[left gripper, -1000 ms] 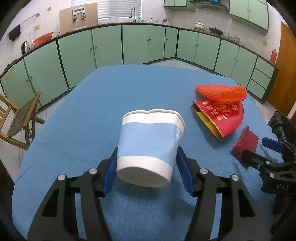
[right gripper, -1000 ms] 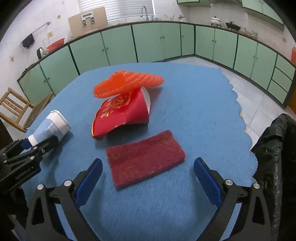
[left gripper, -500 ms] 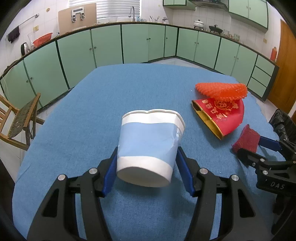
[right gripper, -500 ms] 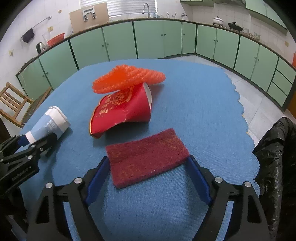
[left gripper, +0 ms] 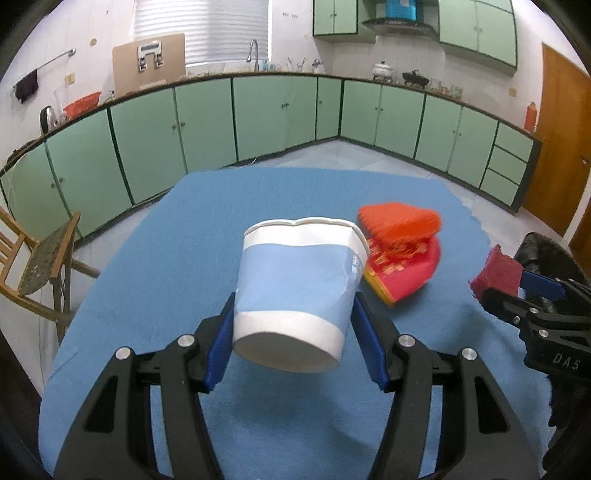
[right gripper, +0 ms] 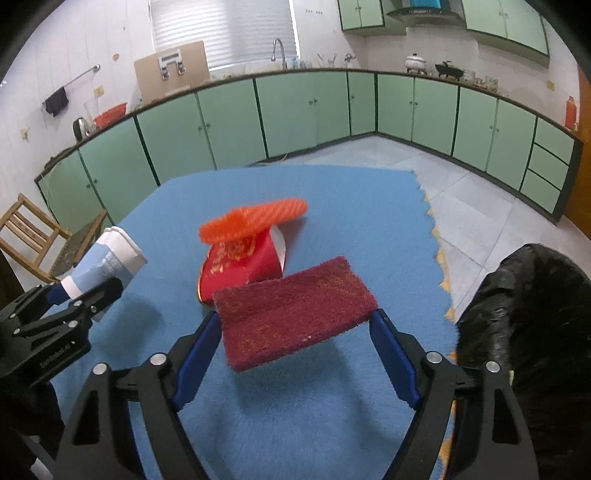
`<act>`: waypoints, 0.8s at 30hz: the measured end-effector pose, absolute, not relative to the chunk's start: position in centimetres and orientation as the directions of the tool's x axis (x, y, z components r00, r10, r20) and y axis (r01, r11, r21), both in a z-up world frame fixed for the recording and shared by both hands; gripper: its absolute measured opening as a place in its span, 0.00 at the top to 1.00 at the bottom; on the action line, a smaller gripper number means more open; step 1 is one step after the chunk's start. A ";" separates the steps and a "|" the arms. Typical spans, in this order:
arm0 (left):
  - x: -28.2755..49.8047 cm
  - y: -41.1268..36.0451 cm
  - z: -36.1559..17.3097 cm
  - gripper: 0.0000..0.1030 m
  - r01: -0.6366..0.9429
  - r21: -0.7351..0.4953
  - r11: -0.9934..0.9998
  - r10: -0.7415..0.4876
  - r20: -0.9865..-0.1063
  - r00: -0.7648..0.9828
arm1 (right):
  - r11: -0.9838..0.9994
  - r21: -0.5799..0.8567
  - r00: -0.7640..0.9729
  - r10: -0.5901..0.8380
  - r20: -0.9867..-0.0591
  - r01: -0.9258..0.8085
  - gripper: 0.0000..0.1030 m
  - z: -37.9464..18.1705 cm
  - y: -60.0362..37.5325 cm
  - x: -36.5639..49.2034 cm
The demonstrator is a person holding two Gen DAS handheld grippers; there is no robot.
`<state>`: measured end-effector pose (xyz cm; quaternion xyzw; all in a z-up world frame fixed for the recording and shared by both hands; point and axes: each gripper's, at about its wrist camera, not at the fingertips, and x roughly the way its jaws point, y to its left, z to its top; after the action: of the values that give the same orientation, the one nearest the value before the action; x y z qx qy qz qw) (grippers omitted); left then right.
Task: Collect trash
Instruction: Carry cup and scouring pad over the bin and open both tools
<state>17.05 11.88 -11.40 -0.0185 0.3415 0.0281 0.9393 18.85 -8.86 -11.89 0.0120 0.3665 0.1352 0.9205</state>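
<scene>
The left gripper (left gripper: 293, 338) is clamping a paper cup (left gripper: 299, 288), its mouth pointing toward twelve o'clock; the right gripper (right gripper: 295, 339), having just closed, is pinching a red scouring pad (right gripper: 295, 312) lying nine-to-three.

Kitchen – mint-green base cabinets (left gripper: 207, 122) run along two walls under a dark worktop (left gripper: 436, 92), tap (left gripper: 254, 53) below a blinded window (left gripper: 201, 31). White tiled walls, pale floor tiles (right gripper: 480, 206). Wooden chair (left gripper: 37, 266) at the left, brown door (left gripper: 561, 147) at the right – green wall cabinets (left gripper: 476, 26) above.

The red paper cup (right gripper: 243, 267) is partly hidden behind the dark red scouring pad (right gripper: 295, 314). The black trash bag (right gripper: 532, 332) is cut off by the frame's right edge. The orange mesh (left gripper: 400, 221) is motion-blurred.
</scene>
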 end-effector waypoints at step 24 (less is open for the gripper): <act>13.9 4.8 -4.9 0.44 0.057 -0.039 0.998 -0.069 -0.525 0.848 | 0.978 0.148 0.822 0.206 -0.531 -0.149 0.22 -4.1 -16.3 13.9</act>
<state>13.91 4.76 -4.86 -0.0109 0.2734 -0.0328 0.9613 13.86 -16.31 -4.06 0.0500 0.2835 0.0930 0.9531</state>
